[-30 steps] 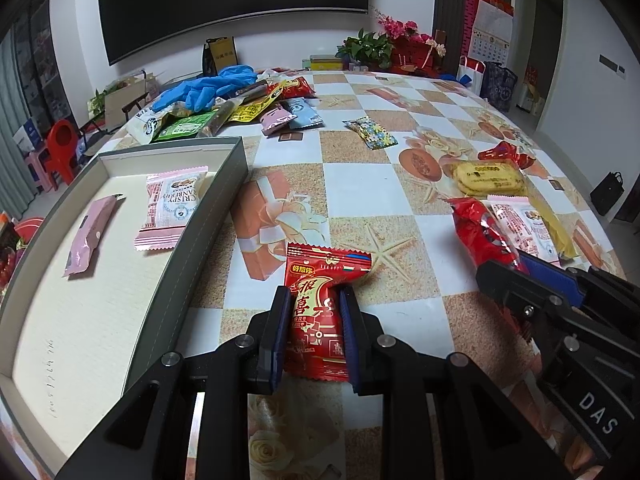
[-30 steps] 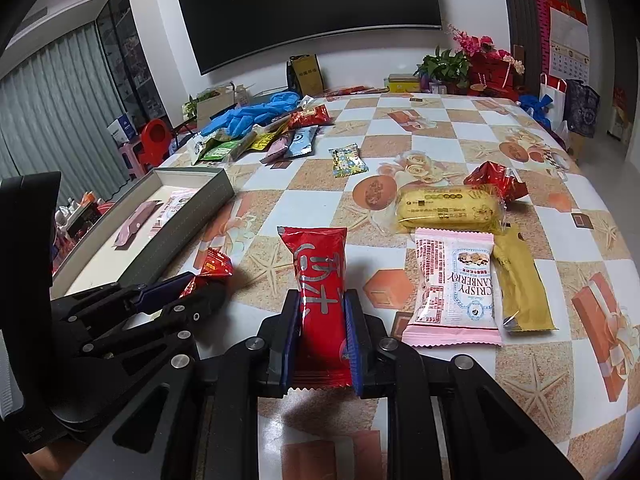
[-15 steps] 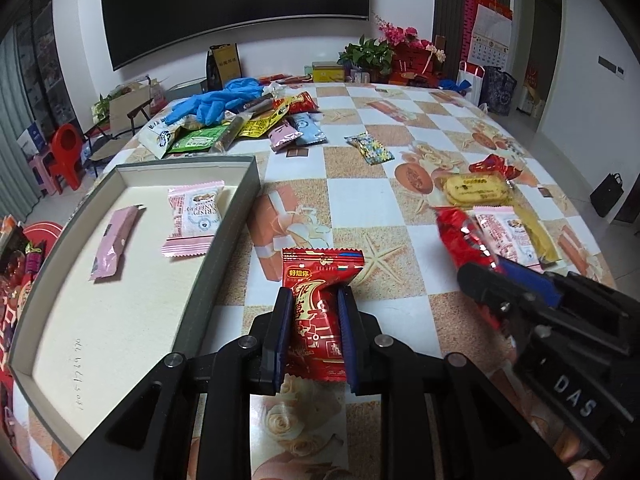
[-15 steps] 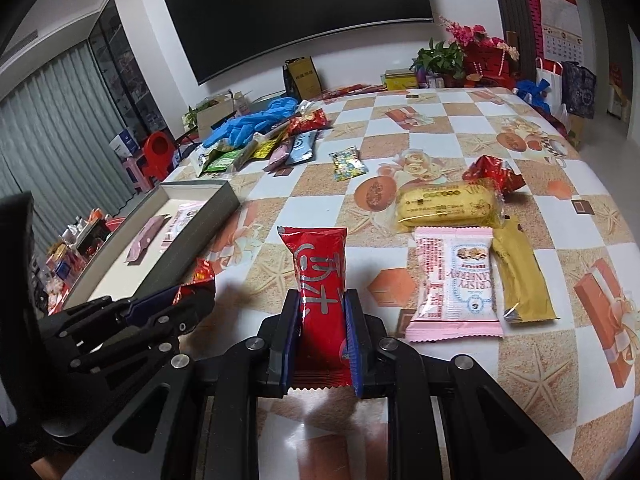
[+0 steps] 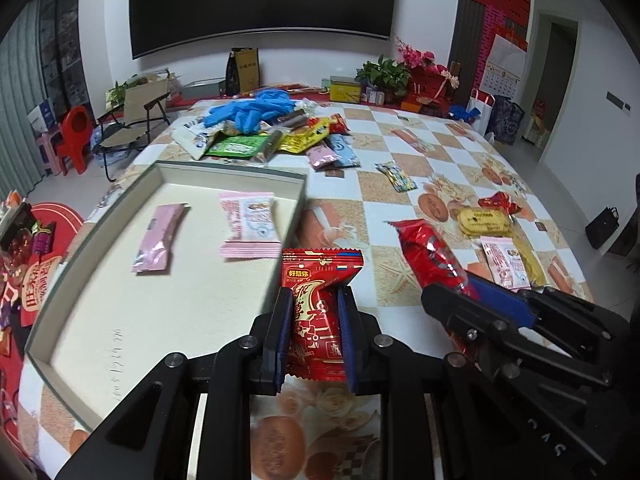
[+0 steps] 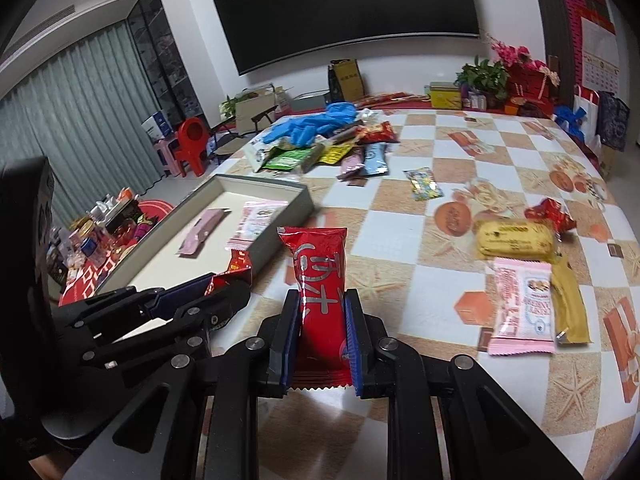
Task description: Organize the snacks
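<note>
The left gripper (image 5: 314,322) is raised above the patterned tablecloth (image 5: 400,184), its jaws pinched tight on a short red foil snack packet with yellow lettering (image 5: 318,300) that stands upright between them. Just ahead and left of those jaws lies the shallow grey rectangular tray (image 5: 298,204), holding a pale pink wrapped bar (image 5: 160,238) and a pink-and-white cranberry snack pouch (image 5: 250,224). The right gripper (image 6: 322,326) hangs beside it, jaws clamped on a long glossy red snack bar wrapper (image 6: 320,280), also upright. Right of these jaws rest a second pink-and-white pouch (image 6: 524,306) and a yellow biscuit pack (image 6: 514,238).

Against a second ago, both grippers have lifted and swung leftward: the tray's near wall, then well left of the left jaws, now sits directly in front of them.
</note>
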The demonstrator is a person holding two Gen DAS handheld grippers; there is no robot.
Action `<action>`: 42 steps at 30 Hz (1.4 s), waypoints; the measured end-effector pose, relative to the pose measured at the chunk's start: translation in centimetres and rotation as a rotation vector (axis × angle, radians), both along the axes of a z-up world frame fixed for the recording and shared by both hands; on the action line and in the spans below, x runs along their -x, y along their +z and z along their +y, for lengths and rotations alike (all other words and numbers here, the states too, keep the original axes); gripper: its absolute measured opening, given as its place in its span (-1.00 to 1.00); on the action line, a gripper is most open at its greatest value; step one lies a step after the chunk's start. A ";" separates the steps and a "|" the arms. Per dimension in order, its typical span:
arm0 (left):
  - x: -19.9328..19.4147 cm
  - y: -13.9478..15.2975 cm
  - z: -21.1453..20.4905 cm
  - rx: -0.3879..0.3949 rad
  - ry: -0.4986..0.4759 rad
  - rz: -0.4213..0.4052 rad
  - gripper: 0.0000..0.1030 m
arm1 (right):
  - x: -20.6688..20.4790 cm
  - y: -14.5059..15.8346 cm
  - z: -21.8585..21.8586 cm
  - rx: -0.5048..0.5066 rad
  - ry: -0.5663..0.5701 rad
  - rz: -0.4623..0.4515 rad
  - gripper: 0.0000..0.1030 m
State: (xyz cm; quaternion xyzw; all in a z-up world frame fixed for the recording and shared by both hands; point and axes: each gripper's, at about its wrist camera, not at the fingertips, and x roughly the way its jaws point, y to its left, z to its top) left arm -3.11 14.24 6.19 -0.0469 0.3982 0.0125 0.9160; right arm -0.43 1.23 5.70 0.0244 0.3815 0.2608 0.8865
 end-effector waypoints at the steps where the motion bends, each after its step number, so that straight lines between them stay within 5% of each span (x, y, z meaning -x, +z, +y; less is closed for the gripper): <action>1: 0.3 0.3 0.8 0.006 0.012 -0.004 -0.54 | 0.1 0.1 0.5 0.002 0.009 -0.001 -0.57; 16: 2.4 0.3 11.5 0.056 0.221 0.024 -0.54 | 1.2 0.6 8.4 0.021 0.190 0.011 -0.56; 42: -3.4 -0.3 15.1 -0.007 0.203 0.147 -0.54 | -4.5 1.2 15.7 0.074 0.217 0.101 -0.56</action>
